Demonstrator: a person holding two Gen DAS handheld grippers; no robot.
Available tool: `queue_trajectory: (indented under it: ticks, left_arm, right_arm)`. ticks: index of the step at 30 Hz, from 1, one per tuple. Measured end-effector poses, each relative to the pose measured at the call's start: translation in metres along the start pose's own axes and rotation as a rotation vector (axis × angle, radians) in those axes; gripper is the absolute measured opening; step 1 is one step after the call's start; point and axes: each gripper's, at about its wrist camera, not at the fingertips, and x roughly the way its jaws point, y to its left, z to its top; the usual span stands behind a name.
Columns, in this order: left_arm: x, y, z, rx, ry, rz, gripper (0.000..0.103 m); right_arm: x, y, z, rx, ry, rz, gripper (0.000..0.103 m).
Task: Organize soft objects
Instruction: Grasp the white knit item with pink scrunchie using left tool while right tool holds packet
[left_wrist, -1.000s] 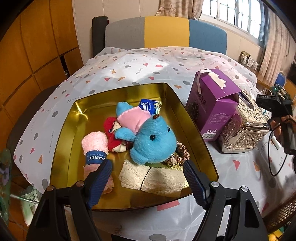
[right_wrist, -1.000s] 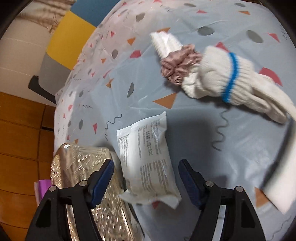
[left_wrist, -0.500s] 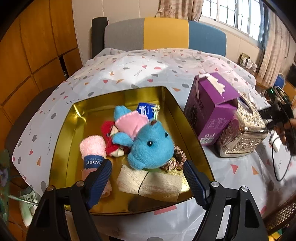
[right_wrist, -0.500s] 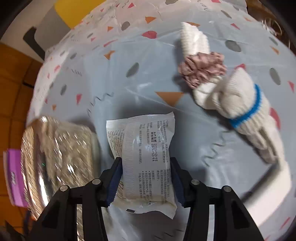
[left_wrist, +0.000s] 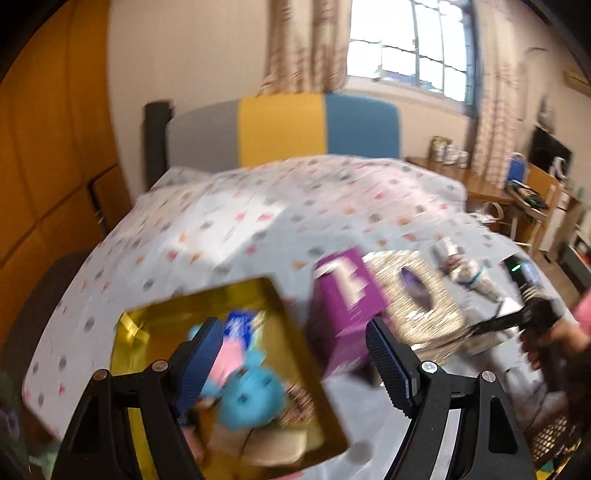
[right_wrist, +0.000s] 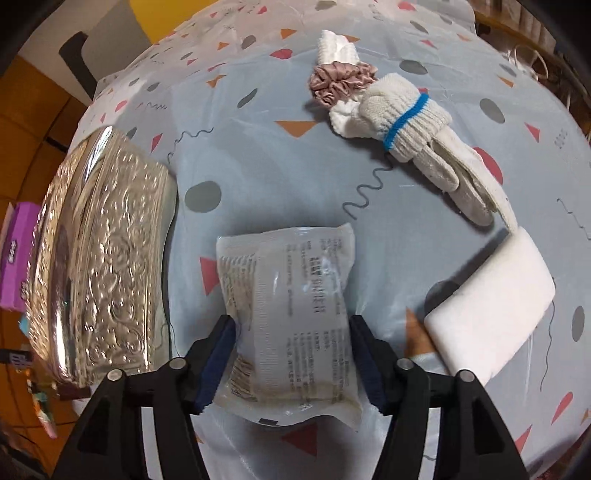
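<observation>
My right gripper (right_wrist: 291, 350) is shut on a clear plastic packet (right_wrist: 288, 314) with printed text, its pads pressing both sides of it just over the tablecloth. Beyond it lie a white glove with a blue band (right_wrist: 410, 110), a pink scrunchie (right_wrist: 340, 81) and a white foam block (right_wrist: 487, 306). My left gripper (left_wrist: 295, 358) is open and empty, held above the gold tray (left_wrist: 306, 350). The tray holds a blue plush toy (left_wrist: 251, 398), a pink towel and beige cloths, all blurred.
A purple box (left_wrist: 347, 306) and an embossed silver tissue box (left_wrist: 417, 299) stand right of the tray; the silver box also shows in the right wrist view (right_wrist: 99, 254). A striped headboard (left_wrist: 284, 129) is behind the patterned table.
My right gripper has closed onto the plastic packet and swung over it. My left gripper has lifted and tilted up and right, so the tray sits lower in view.
</observation>
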Motion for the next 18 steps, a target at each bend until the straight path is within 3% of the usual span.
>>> queue_trajectory:
  ticks: [5, 11, 18]
  left_arm:
    - [0.008, -0.047, 0.04, 0.055, 0.0, -0.114, 0.08]
    - [0.049, -0.11, 0.08, 0.067, 0.097, -0.245, 0.08]
    - [0.119, -0.172, 0.117, 0.012, 0.241, -0.326, 0.079]
  right_arm:
    - [0.003, 0.016, -0.009, -0.091, -0.033, -0.114, 0.067]
    - [0.003, 0.032, -0.021, -0.176, -0.046, -0.204, 0.061]
    - [0.007, 0.034, -0.025, -0.203, -0.016, -0.212, 0.062]
